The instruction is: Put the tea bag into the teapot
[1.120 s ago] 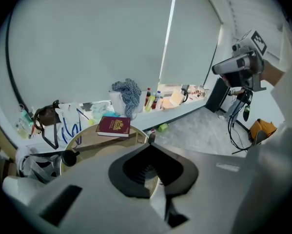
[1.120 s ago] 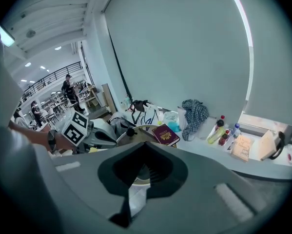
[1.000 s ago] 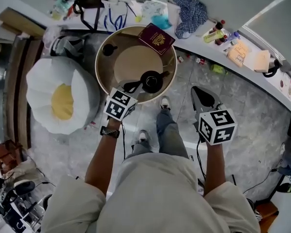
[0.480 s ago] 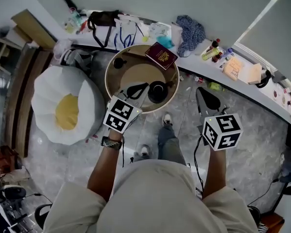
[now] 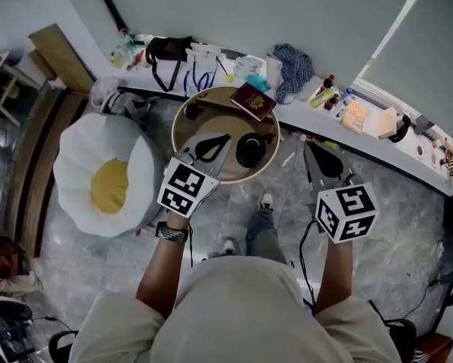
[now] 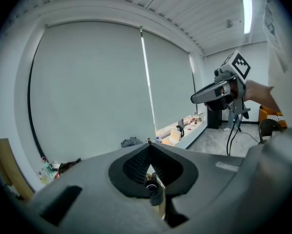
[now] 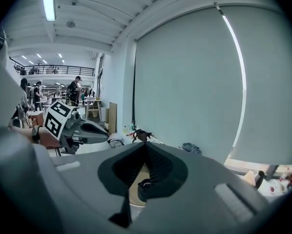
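Both grippers are held up over the floor on the near side of the table, nothing between either set of jaws. Left gripper (image 5: 220, 141): jaws fully together, tip over the near rim. Right gripper (image 5: 311, 151): jaws also meet at the tip in its own view, off to the right of the table, well apart from it. The white-and-yellow fried-egg beanbag (image 5: 105, 184) sits on the floor to the left. On the round tan wooden table (image 5: 224, 121), the small black teapot (image 5: 249, 150) stands near the front-right edge. A small dark round item (image 5: 193, 112) is at back left; it could be a lid, can't confirm. A dark red booklet (image 5: 253, 100) lies on the far rim. Behind it is a cluttered white ledge (image 5: 305, 112) with a blue cloth (image 5: 293, 70). Tea bag: can't find it in any view, so it's not held and not visibly in the pot. Risks, my read: the pick can't start until the bag is located. Closed jaws must open first, or they'll just shove it. The pot sits close to the edge, so a careless approach from the front could knock it off. If the pot's lid is on, the drop fails.
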Demonstrator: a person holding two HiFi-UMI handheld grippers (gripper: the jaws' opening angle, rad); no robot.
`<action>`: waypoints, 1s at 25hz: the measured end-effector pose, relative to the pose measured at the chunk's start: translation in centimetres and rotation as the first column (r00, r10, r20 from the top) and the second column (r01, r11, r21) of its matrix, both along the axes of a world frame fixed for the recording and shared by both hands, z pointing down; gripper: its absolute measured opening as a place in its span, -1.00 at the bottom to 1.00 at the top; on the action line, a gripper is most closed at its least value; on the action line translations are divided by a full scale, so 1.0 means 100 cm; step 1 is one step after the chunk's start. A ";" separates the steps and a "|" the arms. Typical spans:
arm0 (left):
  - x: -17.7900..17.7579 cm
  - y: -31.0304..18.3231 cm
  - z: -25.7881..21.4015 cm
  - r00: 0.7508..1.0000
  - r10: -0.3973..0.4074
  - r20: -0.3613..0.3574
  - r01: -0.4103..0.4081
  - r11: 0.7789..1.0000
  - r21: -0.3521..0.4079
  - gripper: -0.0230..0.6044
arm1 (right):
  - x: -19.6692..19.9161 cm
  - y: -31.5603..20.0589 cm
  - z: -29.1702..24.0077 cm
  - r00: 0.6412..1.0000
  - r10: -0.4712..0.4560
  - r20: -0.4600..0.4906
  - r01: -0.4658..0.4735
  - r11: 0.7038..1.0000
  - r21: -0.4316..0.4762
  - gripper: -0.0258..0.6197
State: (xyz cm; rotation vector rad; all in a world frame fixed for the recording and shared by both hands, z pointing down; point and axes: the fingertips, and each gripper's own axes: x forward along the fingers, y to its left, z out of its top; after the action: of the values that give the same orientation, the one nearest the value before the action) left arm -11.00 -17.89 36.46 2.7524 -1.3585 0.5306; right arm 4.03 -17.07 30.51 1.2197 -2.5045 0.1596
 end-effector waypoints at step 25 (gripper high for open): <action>-0.005 0.102 -0.073 1.000 0.017 0.005 -0.018 0.991 0.136 -0.91 | -0.024 0.107 -0.043 0.998 -0.054 -0.035 0.057 0.995 0.077 -0.90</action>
State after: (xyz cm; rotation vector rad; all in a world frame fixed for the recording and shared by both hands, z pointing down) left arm -11.55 -7.65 29.16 2.8737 -1.4240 0.4606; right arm 1.66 -6.33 26.23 1.1710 -2.5343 0.0273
